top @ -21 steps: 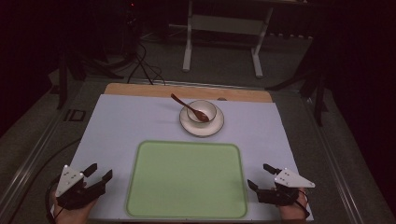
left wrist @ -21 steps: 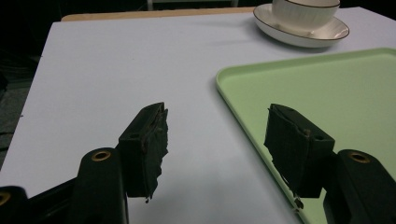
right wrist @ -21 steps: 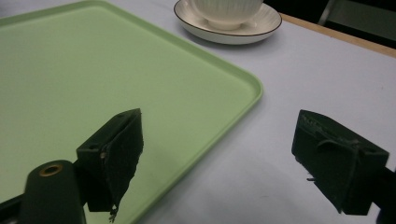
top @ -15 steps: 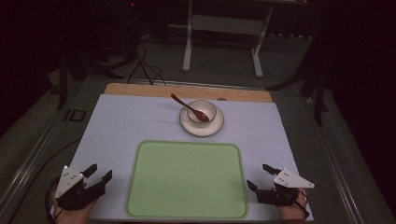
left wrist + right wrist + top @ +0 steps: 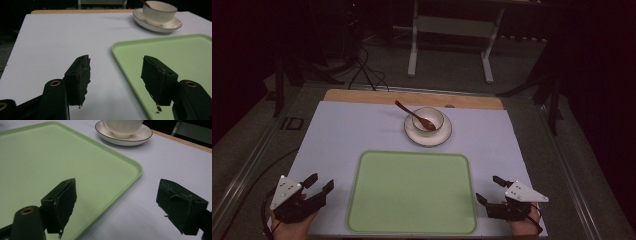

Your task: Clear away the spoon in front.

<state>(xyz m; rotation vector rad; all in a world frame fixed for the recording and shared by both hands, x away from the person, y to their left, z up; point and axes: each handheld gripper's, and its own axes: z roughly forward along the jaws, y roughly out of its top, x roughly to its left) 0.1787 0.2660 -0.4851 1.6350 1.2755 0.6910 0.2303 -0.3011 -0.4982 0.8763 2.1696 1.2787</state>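
Both grippers flank the flat green plastic tray (image 5: 412, 192), left gripper (image 5: 318, 186) and right gripper (image 5: 489, 190) with jaws apart, empty, seemingly poised to lift its 2 sides.

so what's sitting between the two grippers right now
The green tray lies between the left gripper and right gripper, nothing on it, seen in the high view.

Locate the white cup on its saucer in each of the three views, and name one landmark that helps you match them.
High view: cup at centre, beyond the tray.
Left gripper view: cup at top right.
Right gripper view: cup at the top edge, cut off.
Shared landmark: the green tray lying before it.
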